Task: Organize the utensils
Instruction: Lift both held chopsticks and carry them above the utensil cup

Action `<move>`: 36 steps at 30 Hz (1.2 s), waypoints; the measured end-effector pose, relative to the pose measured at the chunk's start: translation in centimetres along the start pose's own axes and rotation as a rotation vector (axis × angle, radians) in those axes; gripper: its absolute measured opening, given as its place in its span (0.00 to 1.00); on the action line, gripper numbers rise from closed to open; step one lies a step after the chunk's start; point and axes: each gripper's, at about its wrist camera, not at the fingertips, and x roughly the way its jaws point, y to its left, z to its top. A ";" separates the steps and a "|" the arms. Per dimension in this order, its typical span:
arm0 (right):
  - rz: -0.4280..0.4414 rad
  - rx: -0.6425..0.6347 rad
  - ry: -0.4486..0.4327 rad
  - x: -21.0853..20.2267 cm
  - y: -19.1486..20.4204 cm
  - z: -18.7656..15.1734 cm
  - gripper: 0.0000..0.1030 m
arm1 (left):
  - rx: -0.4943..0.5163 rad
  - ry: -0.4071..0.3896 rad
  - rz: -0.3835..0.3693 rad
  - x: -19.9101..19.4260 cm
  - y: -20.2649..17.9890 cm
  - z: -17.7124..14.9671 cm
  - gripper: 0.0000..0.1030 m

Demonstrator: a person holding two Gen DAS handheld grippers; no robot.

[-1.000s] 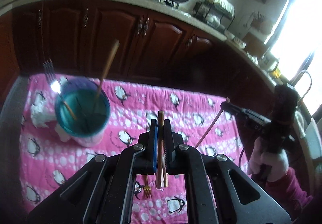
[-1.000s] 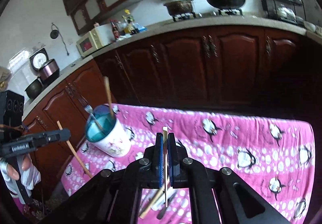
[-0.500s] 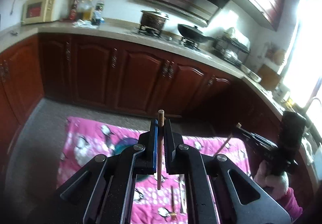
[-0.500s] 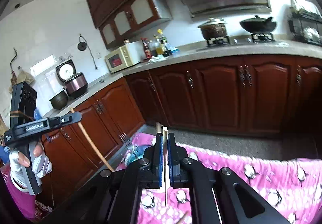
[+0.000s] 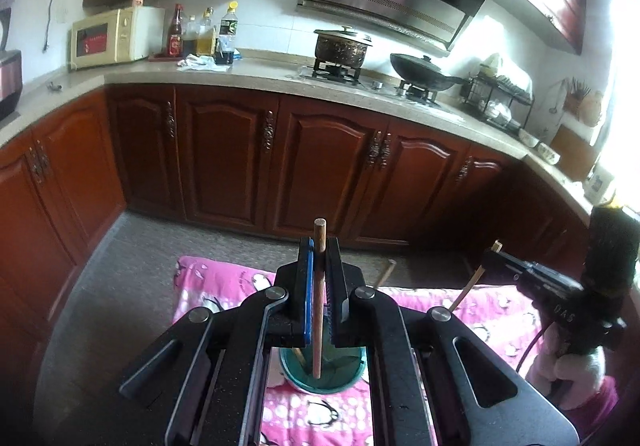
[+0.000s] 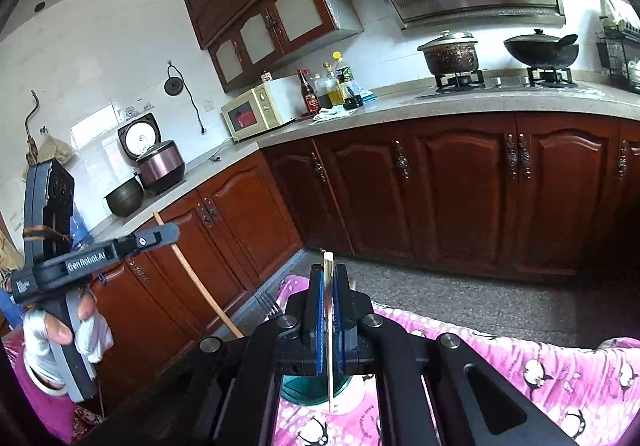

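My left gripper [image 5: 319, 246] is shut on a brown wooden chopstick [image 5: 318, 298] held upright, its lower end over the mouth of the teal-lined white cup [image 5: 324, 376] below. My right gripper [image 6: 328, 272] is shut on a pale chopstick [image 6: 329, 330], also upright above the same cup [image 6: 312, 386]. The right gripper shows in the left wrist view [image 5: 494, 260] at the right. The left gripper shows in the right wrist view [image 6: 170, 232] at the left, with its chopstick [image 6: 200, 282] slanting down. A fork [image 6: 267, 304] sticks up from the cup.
The cup stands on a pink penguin-print cloth [image 5: 208, 282] [image 6: 560, 370] over a low table. Dark wooden kitchen cabinets [image 5: 224, 157] and a grey floor [image 5: 120, 266] lie behind. The counter holds a microwave [image 5: 116, 35], bottles and pots.
Both grippers have lifted and tilted up, each still holding its chopstick, and have come over the cup. The loose utensils on the cloth have dropped out of view.
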 end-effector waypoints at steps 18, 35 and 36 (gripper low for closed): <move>-0.009 -0.034 0.029 7.7 0.9 0.3 0.03 | 0.019 0.005 0.056 3.8 0.6 -1.3 0.04; -0.040 -0.011 0.111 12.0 -1.3 -4.3 0.03 | -0.003 0.091 0.048 7.9 0.3 -4.3 0.04; -0.038 0.003 0.121 12.2 -1.7 -4.8 0.03 | -0.009 0.099 0.050 8.2 0.4 -4.6 0.04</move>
